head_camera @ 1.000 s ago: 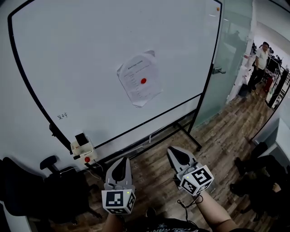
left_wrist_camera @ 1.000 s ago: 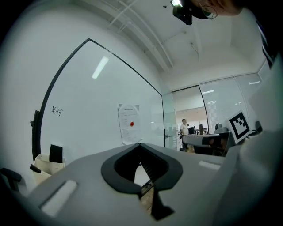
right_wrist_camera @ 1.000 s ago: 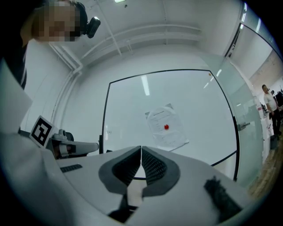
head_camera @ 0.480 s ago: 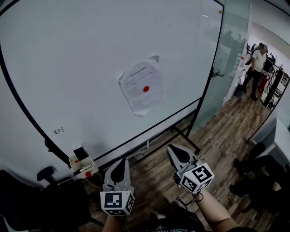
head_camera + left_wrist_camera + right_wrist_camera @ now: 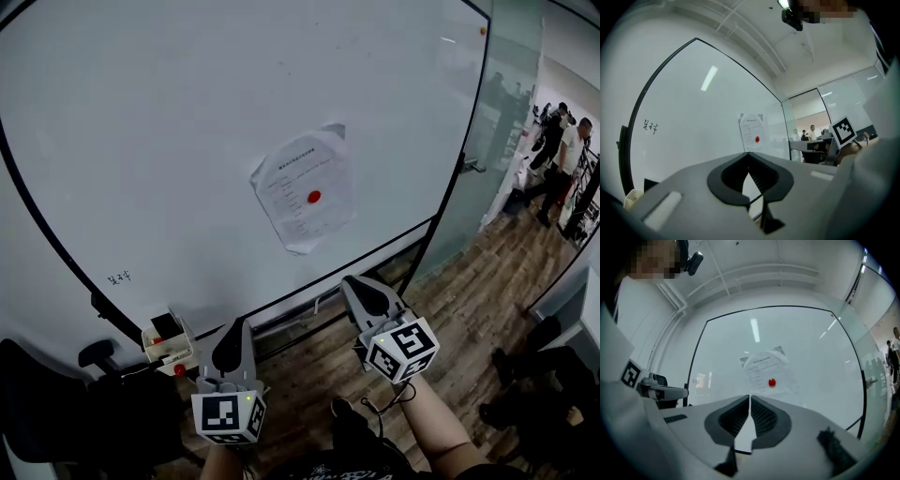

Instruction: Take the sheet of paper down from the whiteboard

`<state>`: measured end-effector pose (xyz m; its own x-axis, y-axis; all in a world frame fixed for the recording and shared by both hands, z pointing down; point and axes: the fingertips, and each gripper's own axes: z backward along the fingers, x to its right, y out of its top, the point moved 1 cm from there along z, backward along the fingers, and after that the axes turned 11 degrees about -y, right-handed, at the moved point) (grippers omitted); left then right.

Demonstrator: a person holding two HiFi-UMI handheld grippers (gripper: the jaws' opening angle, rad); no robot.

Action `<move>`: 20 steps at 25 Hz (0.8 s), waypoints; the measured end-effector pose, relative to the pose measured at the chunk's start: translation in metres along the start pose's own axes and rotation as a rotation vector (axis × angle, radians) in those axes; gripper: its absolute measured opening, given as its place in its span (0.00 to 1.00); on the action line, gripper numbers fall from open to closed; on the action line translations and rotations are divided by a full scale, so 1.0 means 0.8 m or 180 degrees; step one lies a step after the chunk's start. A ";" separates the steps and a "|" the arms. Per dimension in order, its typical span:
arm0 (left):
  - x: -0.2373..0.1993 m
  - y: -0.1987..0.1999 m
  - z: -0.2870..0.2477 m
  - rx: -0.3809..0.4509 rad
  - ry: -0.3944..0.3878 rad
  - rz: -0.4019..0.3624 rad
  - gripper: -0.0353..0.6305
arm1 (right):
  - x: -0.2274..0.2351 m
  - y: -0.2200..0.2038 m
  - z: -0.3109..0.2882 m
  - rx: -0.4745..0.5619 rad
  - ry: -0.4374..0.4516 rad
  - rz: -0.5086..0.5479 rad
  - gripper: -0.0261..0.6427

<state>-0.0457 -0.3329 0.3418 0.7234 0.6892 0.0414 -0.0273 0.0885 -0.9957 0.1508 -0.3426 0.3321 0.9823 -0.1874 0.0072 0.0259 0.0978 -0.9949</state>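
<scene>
Whiteboard [image 5: 141, 141] holds sheet of paper [image 5: 305, 192]; left tongs [image 5: 241, 326], right tongs [image 5: 352, 284] closed, empty.

print on sheet of paper [image 5: 292, 183] too small, whiteboard [image 5: 169, 141] scribble [image 5: 119, 277] illegible

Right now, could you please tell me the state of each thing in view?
Paper: flat on the whiteboard, not yet taken down.
Magnet: on the paper, pinning it.
Left gripper: shut, empty, clear of the whiteboard.
Right gripper: shut, empty, clear of the whiteboard.
</scene>
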 end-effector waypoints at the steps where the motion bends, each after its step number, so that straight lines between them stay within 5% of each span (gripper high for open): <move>1: -0.003 0.003 -0.007 0.0012 0.0038 -0.0025 0.07 | 0.003 0.001 -0.013 0.0007 0.0046 0.0008 0.07; 7: -0.020 0.018 -0.057 0.0053 0.0292 -0.0156 0.13 | 0.024 0.010 -0.088 0.0081 0.0264 0.0118 0.07; 12: -0.029 0.047 -0.097 0.0232 0.0499 -0.0352 0.21 | 0.039 0.017 -0.143 0.0096 0.0408 0.0213 0.20; 20: -0.033 0.069 -0.144 0.0260 0.0587 -0.0458 0.31 | 0.050 0.030 -0.199 0.0186 0.0303 0.0689 0.26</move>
<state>0.0135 -0.4292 0.2765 0.8373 0.5231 0.1590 0.0348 0.2393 -0.9703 0.1611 -0.5035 0.2922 0.9443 -0.2468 -0.2177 -0.1697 0.2017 -0.9646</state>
